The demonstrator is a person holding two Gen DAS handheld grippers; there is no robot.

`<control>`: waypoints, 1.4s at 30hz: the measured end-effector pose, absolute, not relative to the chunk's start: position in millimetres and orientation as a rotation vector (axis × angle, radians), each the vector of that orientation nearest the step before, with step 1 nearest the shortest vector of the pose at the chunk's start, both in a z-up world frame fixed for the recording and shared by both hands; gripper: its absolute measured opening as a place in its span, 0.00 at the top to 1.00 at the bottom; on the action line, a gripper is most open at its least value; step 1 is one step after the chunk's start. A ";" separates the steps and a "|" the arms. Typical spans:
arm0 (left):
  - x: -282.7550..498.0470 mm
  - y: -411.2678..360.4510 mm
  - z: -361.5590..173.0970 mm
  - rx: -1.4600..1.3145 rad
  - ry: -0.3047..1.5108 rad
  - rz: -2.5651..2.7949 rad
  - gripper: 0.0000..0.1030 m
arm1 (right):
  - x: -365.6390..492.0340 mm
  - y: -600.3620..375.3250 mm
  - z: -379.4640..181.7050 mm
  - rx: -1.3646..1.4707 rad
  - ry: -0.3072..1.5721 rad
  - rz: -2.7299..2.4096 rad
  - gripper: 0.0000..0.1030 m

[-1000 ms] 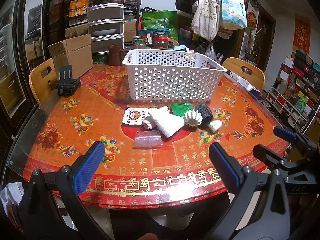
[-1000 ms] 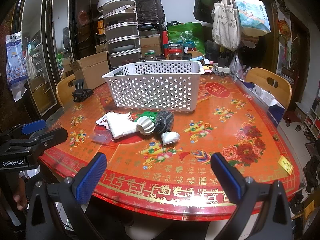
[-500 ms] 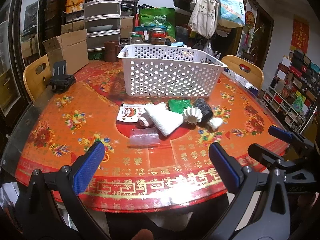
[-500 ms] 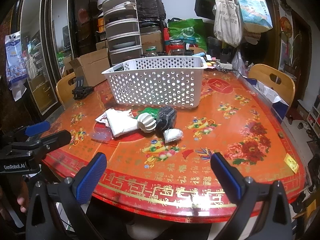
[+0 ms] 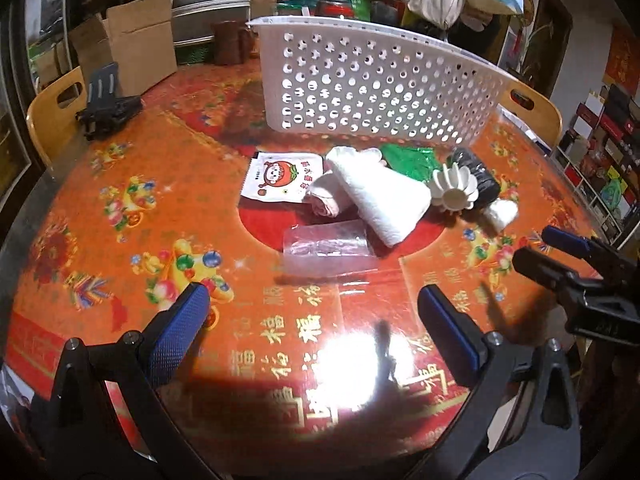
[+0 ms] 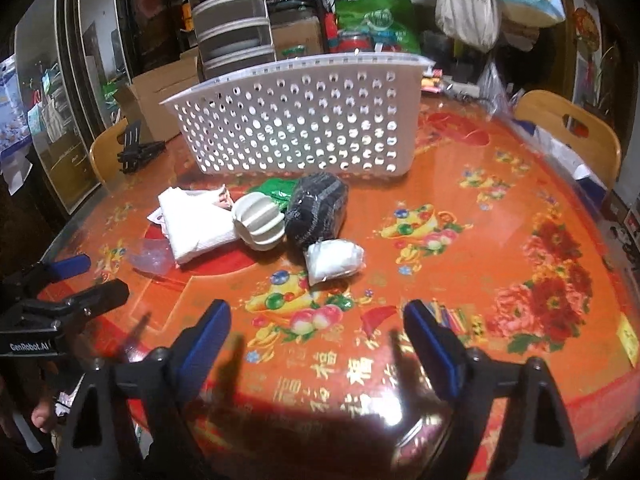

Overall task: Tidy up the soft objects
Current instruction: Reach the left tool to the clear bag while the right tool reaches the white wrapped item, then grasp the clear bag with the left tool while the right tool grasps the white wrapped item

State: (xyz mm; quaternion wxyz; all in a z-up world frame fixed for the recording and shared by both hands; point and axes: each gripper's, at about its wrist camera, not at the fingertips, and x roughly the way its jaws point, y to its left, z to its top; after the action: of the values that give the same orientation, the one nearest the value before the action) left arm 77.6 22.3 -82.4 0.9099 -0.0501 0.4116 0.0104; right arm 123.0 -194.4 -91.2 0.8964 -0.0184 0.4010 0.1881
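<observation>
We hold both grippers, left gripper [image 5: 312,316] and right gripper [image 6: 318,320], jaws apart, over the bench's near edge; the rolled white towel [image 5: 380,200] lies with its long axis slanting toward the perforated white plastic basket [image 5: 380,96].

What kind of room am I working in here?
Most likely a lived-in home dining room: a round table under a festive red-orange cover, wooden chairs around it, and household clutter behind, such as a cardboard box and hanging tote bags.

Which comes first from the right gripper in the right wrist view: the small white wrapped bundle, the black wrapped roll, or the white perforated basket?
From the right gripper, nearest first:
1. Small white wrapped bundle, just ahead, near centre.
2. Black wrapped roll, right behind the bundle, slightly left.
3. White perforated basket, at the back, beyond the whole pile.
</observation>
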 end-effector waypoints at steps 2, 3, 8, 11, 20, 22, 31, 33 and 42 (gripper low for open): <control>83.6 21.5 -83.3 -0.096 0.856 0.018 0.00 | 127.8 -192.5 -93.8 -0.054 0.839 0.384 0.17; 86.0 19.4 -84.1 -0.095 0.859 0.015 0.00 | 130.1 -191.9 -95.6 -0.061 0.844 0.384 0.18; 97.5 19.4 -85.2 -0.096 0.866 0.022 0.02 | 141.1 -187.2 -101.0 -0.085 0.863 0.385 0.22; 103.8 21.6 -86.9 -0.092 0.871 0.030 0.10 | 145.1 -184.8 -101.1 -0.103 0.866 0.373 0.25; 113.5 23.6 -93.9 -0.085 0.879 0.028 0.30 | 155.3 -176.4 -101.9 -0.140 0.866 0.358 0.31; 113.2 24.5 -93.6 -0.087 0.875 0.025 0.35 | 156.5 -172.7 -102.0 -0.155 0.865 0.352 0.35; 102.4 33.8 -90.7 -0.107 0.838 0.023 0.49 | 154.8 -172.9 -101.2 -0.160 0.851 0.336 0.63; 99.3 35.2 -88.1 -0.109 0.824 0.022 0.49 | 153.0 -174.4 -101.0 -0.155 0.850 0.336 0.64; 82.9 35.6 -69.2 -0.097 0.759 0.030 0.49 | 142.1 -187.6 -86.8 -0.116 0.802 0.338 0.65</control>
State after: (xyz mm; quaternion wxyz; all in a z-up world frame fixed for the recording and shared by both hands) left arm 82.9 35.6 -69.2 0.9277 -0.0473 0.3701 0.0148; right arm 142.1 -187.6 -86.8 0.9052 -0.0560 0.3883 0.1635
